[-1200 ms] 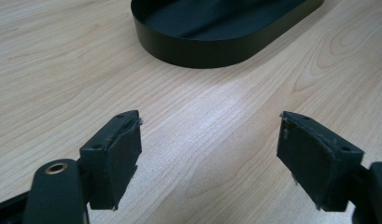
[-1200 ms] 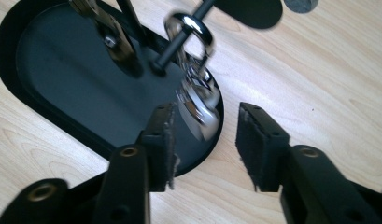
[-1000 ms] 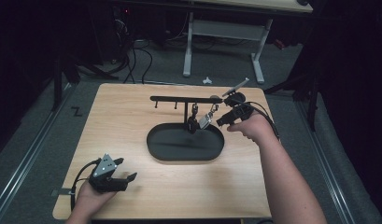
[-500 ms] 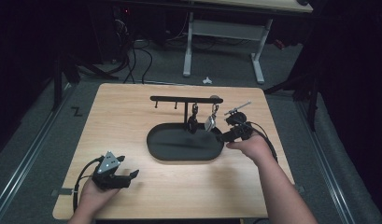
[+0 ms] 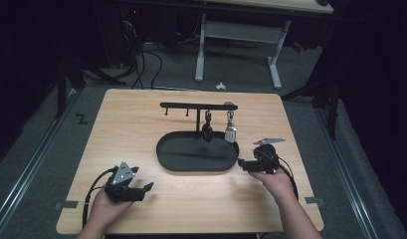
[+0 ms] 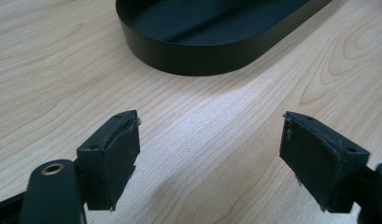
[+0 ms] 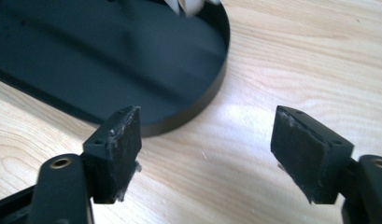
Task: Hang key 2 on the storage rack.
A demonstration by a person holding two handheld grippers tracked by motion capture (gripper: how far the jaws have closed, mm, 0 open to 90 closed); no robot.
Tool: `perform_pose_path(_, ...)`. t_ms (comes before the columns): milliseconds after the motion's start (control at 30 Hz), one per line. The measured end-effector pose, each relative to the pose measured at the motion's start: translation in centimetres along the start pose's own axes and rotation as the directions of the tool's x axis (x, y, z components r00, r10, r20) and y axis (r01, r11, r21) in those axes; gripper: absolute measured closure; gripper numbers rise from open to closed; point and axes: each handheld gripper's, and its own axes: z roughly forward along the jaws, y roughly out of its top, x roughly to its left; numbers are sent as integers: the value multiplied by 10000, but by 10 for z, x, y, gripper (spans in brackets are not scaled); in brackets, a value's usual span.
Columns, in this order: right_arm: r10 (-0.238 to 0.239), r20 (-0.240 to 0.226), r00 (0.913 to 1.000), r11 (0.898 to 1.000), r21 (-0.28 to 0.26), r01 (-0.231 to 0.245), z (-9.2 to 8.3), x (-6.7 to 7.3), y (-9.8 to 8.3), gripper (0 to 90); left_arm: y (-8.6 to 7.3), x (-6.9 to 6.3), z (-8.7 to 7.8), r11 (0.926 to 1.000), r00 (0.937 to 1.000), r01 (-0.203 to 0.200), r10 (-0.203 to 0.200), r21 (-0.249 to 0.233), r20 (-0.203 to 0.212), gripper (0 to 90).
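Observation:
A black oval tray (image 5: 197,152) lies mid-table with a black hook rack (image 5: 198,106) rising from its far side. From the rack hang a dark keychain (image 5: 207,130) and a silver one (image 5: 231,132). My left gripper (image 5: 144,189) rests near the table's front left, open, nothing between its pads (image 6: 119,156); the tray's rim (image 6: 198,58) lies ahead of it. My right gripper (image 5: 242,163) sits low beside the tray's right end, open and empty, its fingers (image 7: 117,149) just short of the tray's rim (image 7: 198,105).
The wooden table (image 5: 141,129) stands on grey floor. Behind it are a white-legged desk (image 5: 238,32) and cables (image 5: 141,55). A small white item (image 5: 221,86) lies on the floor beyond the far edge.
My right gripper has come away from the hanging keychains, dropping toward the near right beside the tray's end. The left gripper has barely moved.

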Motion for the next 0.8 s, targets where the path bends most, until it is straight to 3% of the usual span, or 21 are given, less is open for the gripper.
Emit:
perform_pose_path(267, 333, 262, 9991, 9953, -915, -308, -10, -9, -51, 206, 2, -1, 4, 10000, 10000, -7, 7, 39, -25, 201)
perform_pose_path(367, 237, 610, 9979, 9916, -1286, -157, -19, -9, -71, 190, 3, 1, 3, 9999, 9999, 159, -159, -3, -46, 197)
perform_pose_path(433, 102, 990, 9950, 9854, -1701, 68, -26, -8, -84, 185, 3, 1, 2, 9996, 9996, 270, -271, -65, -85, 197)
perform_pose_path(500, 204, 1467, 9890, 9697, -2438, 162, -32, -6, -104, 200, 3, -1, 3, 9991, 9990, 417, -419, -104, -141, 197)
perform_pose_path(533, 454, 1228, 9914, 9694, -2452, -140, -35, -7, -111, 204, 3, -1, 3, 9989, 9988, 457, -458, -110, -143, 197)
perform_pose_path(600, 684, 776, 9946, 9683, -2450, -475, -39, -8, -112, 176, 4, -2, 4, 9988, 9987, 474, -476, -92, -183, 197)
perform_pose_path(667, 476, 1080, 9930, 9657, -2592, -181, -38, -9, -112, 177, 5, -3, 5, 9986, 9984, 528, -530, -74, -200, 197)
perform_pose_path(800, 422, 942, 9947, 9659, -2583, -165, -34, -8, -110, 176, 6, -5, 4, 9984, 9984, 540, -542, -137, -160, 199)
